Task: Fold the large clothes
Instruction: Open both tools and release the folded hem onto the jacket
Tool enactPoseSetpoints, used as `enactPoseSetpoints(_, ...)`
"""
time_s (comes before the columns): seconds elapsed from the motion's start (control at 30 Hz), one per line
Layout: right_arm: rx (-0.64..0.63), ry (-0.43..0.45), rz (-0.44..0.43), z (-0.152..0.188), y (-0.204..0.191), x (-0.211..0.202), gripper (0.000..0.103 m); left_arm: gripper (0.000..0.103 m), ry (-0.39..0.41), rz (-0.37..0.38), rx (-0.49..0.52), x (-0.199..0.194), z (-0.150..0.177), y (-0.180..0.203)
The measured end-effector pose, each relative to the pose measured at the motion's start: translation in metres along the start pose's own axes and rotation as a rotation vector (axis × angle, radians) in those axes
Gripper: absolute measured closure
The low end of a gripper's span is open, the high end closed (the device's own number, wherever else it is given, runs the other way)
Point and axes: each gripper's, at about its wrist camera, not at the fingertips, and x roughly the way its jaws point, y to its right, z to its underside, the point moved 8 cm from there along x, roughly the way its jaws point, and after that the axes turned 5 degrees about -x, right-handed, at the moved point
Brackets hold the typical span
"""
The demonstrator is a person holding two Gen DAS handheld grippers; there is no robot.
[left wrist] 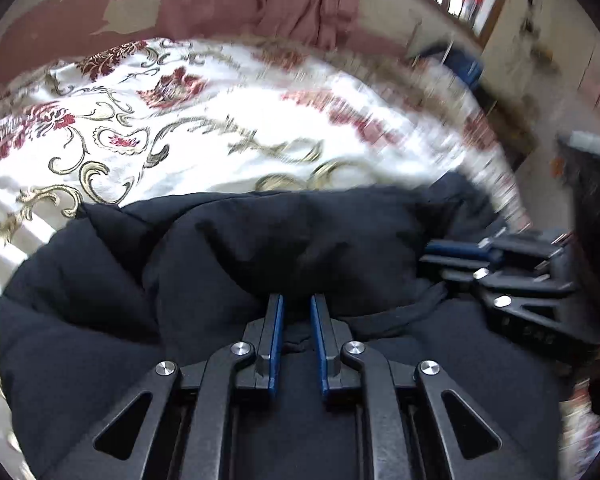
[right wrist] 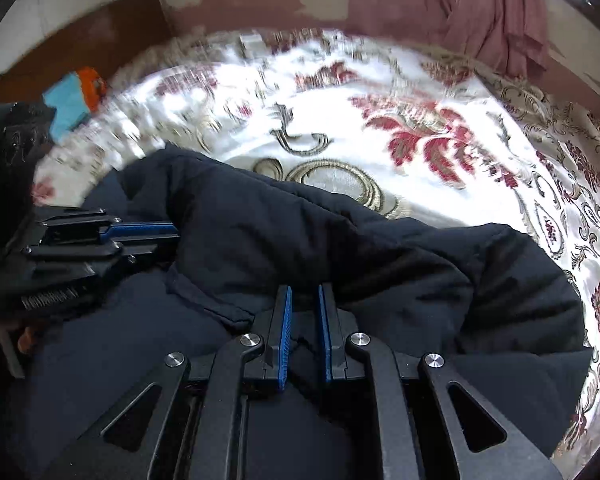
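Fingers of my left gripper (left wrist: 296,300) stand a narrow gap apart, their tips pressed into a puffy fold of the dark jacket (left wrist: 260,248); I cannot tell if cloth is pinched between them. My right gripper (right wrist: 305,290) looks the same, tips buried under a thick rolled ridge of the jacket. The jacket fills the lower half of both views, bunched and creased, lying on the bed (left wrist: 180,128) with its floral cover behind.
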Motion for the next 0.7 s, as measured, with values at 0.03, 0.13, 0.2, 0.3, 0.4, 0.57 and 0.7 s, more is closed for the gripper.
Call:
enactPoseSetpoints(0.03, 0.007, 0.003, -0.003, 0.001, 0.004, -0.008, 0.092, 0.089, 0.033, 0.038, 0.001, -0.009, -0.004, 0.005)
enactPoseSetpoints(0.13, 0.011, -0.004, 0.018, 0.005, 0.017, -0.021, 0.093, 0.089, 0.029, 0.073, 0.062, -0.011, -0.012, 0.026)
enactPoseSetpoints(0.2, 0.012, -0.031, 0.029, 0.009, 0.026, -0.022, 0.093, 0.089, -0.018, 0.039, 0.090, 0.001, -0.014, 0.033)
enactPoseSetpoints(0.3, 0.034, -0.075, -0.009, 0.013, 0.035, -0.014, 0.093, 0.087, -0.089, 0.035, 0.050, 0.015, -0.015, 0.029)
enactPoseSetpoints(0.4, 0.073, -0.100, -0.012, 0.016, 0.038, 0.009, 0.093, 0.086, -0.124, 0.017, 0.027, 0.026, -0.010, 0.025)
enactPoseSetpoints(0.57, 0.095, -0.055, 0.018, 0.021, 0.034, 0.019, 0.094, 0.086, -0.110, -0.024, 0.029, 0.038, -0.006, 0.024)
enactPoseSetpoints(0.7, 0.155, 0.056, -0.026, 0.024, 0.035, -0.017, 0.092, 0.084, -0.014, 0.010, 0.001, 0.008, -0.007, 0.025)
